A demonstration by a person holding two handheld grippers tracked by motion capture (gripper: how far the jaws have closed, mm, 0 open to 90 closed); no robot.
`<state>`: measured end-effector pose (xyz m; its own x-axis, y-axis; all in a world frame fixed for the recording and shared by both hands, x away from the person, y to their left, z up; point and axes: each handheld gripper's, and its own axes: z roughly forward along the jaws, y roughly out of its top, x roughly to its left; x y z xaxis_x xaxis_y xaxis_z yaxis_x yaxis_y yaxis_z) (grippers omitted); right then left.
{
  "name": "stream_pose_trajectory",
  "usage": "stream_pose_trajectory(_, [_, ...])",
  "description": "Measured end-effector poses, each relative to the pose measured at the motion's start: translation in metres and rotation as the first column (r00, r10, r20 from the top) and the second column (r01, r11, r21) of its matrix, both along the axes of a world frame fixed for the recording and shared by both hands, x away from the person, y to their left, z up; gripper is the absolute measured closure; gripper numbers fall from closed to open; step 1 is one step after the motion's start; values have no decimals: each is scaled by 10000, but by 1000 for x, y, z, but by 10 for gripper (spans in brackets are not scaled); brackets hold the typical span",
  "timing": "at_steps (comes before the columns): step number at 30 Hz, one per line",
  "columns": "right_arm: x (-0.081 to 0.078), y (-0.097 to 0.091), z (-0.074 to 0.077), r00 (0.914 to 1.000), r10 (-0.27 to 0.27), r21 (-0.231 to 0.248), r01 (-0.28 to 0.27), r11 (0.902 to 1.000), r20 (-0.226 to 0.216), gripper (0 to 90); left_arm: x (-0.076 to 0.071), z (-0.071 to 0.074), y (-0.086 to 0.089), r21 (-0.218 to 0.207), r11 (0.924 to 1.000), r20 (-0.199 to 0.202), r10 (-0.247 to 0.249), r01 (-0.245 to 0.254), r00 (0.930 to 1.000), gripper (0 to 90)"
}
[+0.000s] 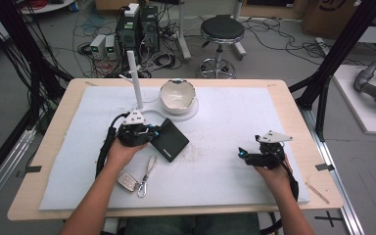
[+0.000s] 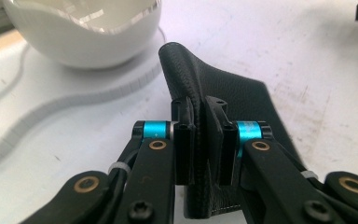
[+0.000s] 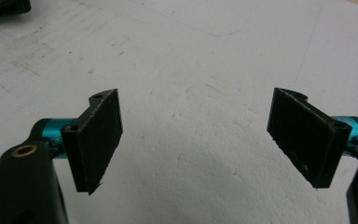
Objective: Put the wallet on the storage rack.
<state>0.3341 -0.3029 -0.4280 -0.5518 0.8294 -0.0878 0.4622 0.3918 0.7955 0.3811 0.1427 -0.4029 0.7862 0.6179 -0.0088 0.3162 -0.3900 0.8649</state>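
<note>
Black grained-leather wallet (image 2: 223, 88) pinched between left gripper (image 2: 206, 140) fingers.

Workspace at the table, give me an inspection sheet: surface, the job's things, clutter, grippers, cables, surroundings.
Surface: white foam sheet on a wooden table, faint scuffs.
Job's things: black leather wallet, one edge pinched and lifted; white bowl on a white stand base with an upright post.
Clutter: car key fob, carabiner strap.
Grippers: left gripper shut on the wallet; right gripper open, holding nothing, above bare foam.
Cables: gripper cable by the left wrist; floor tangles.
Surroundings: stool, computer towers, black frame posts.
</note>
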Motion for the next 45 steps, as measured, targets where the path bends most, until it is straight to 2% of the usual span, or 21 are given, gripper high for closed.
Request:
stream_pose_trajectory(2, [0,0,0,10000,-9,34,9,10000,-5,182,0,11,1,-64,10000,203,-16,17,9998,821])
stream_pose_trajectory(3, [1,0,0,10000,-19,52,19,10000,-19,182,1,21,2,-98,10000,460,17,-13,9989,821])
stream_pose_trajectory(4, [1,0,0,10000,-3,37,3,10000,12,182,1,21,2,-98,10000,460,17,-13,9989,822])
stream_pose_trajectory(6, [3,1,0,10000,-4,77,4,10000,1,182,4,35,2,-38,9998,783,191,-189,9967,822])
stream_pose_trajectory(8, [3,1,0,10000,12,81,-12,10000,-1,182,5,39,1,-19,9997,859,244,-243,9960,822])
stream_pose_trajectory(16, [6,5,-1,9999,80,21,-80,10000,-74,182,18,78,0,249,9988,1546,379,-422,9872,822])
stream_pose_trajectory(21, [6,4,-1,10000,65,28,-64,10000,-61,182,33,105,-3,237,9984,1888,462,-516,9809,821])
stream_pose_trajectory(22, [6,4,-1,10000,63,30,-63,10000,-56,182,33,105,-3,237,9984,1888,462,-516,9809,821])
stream_pose_trajectory(26, [5,2,-1,10000,15,40,-15,10000,-98,182,46,120,-10,241,9978,2033,551,-612,9776,822])
stream_pose_trajectory(31, [5,1,-1,10000,-10,68,10,10000,-100,182,64,126,-21,520,9961,2113,587,-712,9757,821])
stream_pose_trajectory(38, [5,-2,-3,9999,-85,67,86,9999,-93,182,91,118,-33,819,9927,1960,716,-891,9780,821])
stream_pose_trajectory(45, [4,-6,-4,9996,-222,86,224,9997,-197,182,111,106,-33,595,9923,1766,967,-1087,9795,821])
